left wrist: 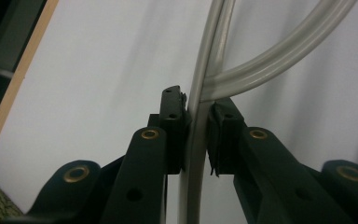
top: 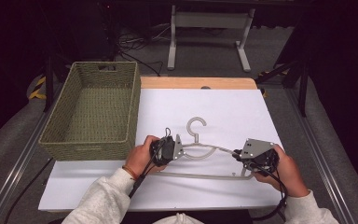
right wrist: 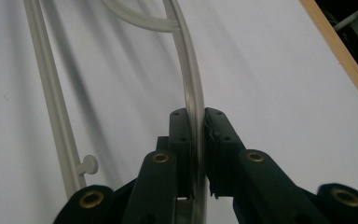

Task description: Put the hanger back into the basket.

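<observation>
A pale grey plastic clothes hanger (top: 209,148) lies flat on the white tabletop (top: 228,109), its hook (top: 196,125) pointing away from the person. My left gripper (top: 179,150) is shut on the hanger's left shoulder. In the left gripper view the black jaws (left wrist: 198,112) pinch the curved arm (left wrist: 261,56). My right gripper (top: 238,154) is shut on the right shoulder; the right gripper view shows the pads (right wrist: 196,122) clamped on the arm (right wrist: 186,70), with the bottom bar (right wrist: 51,102) running alongside at the left. A hand holds each gripper.
An empty green woven basket (top: 91,145) stands at the table's left side, close to the left hand. A wooden strip (top: 196,82) borders the far table edge. A metal frame stand (top: 209,21) and cables lie on the floor beyond.
</observation>
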### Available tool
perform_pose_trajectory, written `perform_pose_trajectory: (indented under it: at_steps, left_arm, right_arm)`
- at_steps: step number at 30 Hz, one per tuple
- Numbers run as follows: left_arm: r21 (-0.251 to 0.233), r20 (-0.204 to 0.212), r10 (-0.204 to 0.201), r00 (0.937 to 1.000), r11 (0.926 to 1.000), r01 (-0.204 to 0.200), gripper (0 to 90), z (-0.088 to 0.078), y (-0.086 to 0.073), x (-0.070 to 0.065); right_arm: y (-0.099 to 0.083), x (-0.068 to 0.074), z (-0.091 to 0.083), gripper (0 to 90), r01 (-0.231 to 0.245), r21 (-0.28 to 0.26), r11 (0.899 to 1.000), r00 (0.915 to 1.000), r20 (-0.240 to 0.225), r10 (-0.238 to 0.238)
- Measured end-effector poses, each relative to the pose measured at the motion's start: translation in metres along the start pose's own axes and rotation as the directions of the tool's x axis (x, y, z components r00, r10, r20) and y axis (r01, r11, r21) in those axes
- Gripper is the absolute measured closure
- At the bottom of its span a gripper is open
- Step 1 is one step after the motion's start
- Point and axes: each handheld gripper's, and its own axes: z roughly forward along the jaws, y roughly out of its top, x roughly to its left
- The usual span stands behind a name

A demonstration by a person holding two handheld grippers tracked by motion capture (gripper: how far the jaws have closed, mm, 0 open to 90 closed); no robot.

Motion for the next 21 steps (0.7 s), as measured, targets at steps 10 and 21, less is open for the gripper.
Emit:
perform_pose_trajectory:
  at_steps: [10,21]
  left_arm:
    - [-0.016,-0.032,-0.002,0.9995,0.9999,0.002,77.7,0.000,-0.002,0.001]
    - [-0.069,-0.037,0.014,0.9992,0.9974,-0.017,81.2,-0.007,-0.003,0.001]
  right_arm:
    - [0.001,-0.002,-0.001,82.5,-0.030,-0.025,0.999,0.9992,-0.028,0.029]
    - [0.005,-0.006,-0.011,57.1,-0.106,-0.102,0.989,0.9899,0.084,0.115]
